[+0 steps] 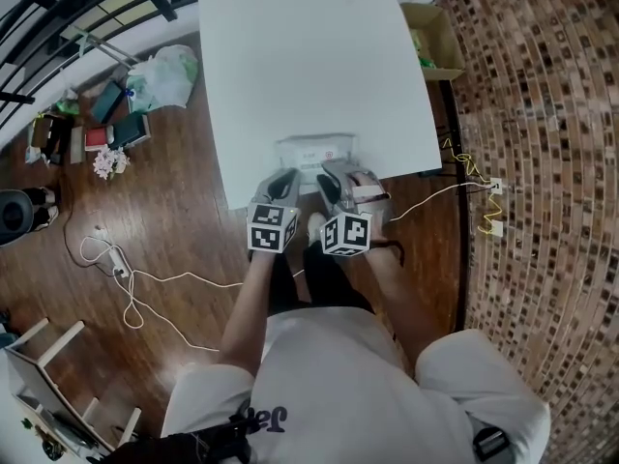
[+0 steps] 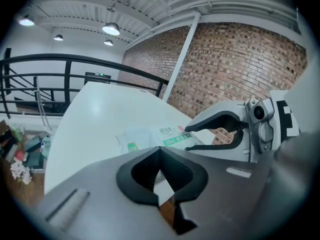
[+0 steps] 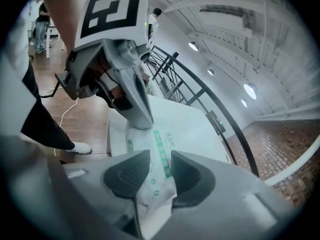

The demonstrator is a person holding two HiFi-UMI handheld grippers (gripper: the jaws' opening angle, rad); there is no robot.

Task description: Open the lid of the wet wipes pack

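White counter (image 1: 309, 56) carries the pack (image 1: 314, 151) at its near edge. The left hand-held gripper (image 1: 283, 179), jaws pressed together, rests its tip on the pack's left end. The right hand-held gripper (image 3: 160, 166) is spread, the pack's right end between its pads.

White table (image 1: 309, 46), green-printed white wipes pack (image 1: 314, 153)
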